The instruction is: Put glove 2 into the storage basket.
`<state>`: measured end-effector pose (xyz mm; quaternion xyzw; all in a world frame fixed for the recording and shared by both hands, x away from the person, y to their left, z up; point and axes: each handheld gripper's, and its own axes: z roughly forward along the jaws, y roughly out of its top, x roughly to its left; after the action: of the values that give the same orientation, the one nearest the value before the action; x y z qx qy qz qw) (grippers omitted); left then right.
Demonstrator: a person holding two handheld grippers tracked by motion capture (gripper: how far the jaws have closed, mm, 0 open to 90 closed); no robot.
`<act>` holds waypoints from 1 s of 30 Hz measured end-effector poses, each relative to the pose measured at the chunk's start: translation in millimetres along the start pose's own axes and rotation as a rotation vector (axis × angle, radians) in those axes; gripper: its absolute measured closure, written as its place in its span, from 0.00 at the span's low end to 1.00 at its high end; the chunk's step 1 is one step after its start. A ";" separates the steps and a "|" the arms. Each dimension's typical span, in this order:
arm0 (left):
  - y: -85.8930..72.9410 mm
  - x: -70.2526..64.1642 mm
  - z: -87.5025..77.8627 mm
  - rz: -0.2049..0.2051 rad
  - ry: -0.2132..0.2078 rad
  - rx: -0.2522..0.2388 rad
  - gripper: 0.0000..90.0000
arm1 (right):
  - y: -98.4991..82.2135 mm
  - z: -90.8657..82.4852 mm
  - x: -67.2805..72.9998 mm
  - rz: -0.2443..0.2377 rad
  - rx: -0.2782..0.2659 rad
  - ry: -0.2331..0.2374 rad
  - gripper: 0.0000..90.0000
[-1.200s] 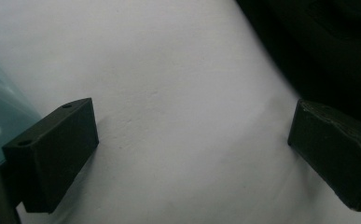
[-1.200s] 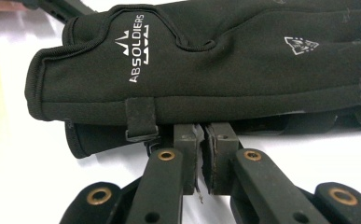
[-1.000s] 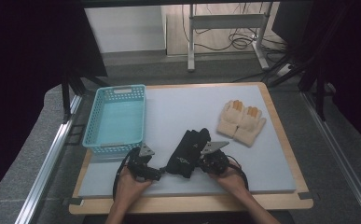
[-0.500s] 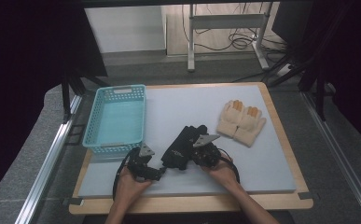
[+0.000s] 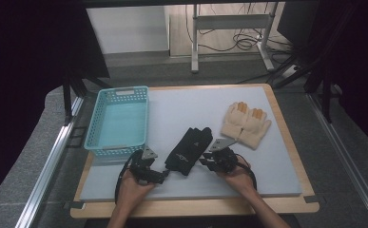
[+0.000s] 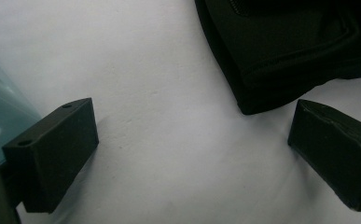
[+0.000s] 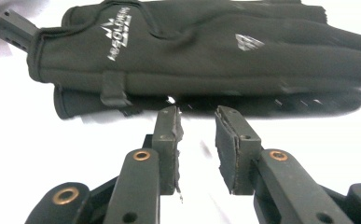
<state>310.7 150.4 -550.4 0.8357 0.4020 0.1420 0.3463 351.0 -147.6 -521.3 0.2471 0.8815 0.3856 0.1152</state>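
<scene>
Both grippers are flanking the black fabric gloves (image 5: 188, 150) on the desk (image 5: 286, 185).
Right gripper (image 7: 199, 116) fingers have just been opening, empty; left gripper (image 5: 165, 174) fingers are standing apart, risking pinching only one layer.

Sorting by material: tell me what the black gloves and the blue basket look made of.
Black gloves: matte synthetic fabric, maybe neoprene, judging by stitched seams and printed silver logo. Blue basket: probably smooth moulded plastic, with lattice walls.
</scene>
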 end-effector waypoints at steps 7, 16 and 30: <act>0.0 0.0 0.0 0.000 0.000 0.000 0.02 | -18.9 -20.2 -12.5 0.037 -0.006 -0.047 0.67; 0.0 0.0 0.0 0.000 0.001 0.000 0.02 | -41.4 -42.0 -34.6 0.082 0.013 -0.155 0.46; -0.1 0.0 -0.1 0.000 0.000 0.000 0.02 | -55.1 -43.4 -45.0 0.115 0.010 -0.175 0.32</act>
<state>310.6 150.5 -550.4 0.8356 0.4021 0.1417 0.3464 353.1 -230.2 -532.0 0.3306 0.8543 0.3640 0.1683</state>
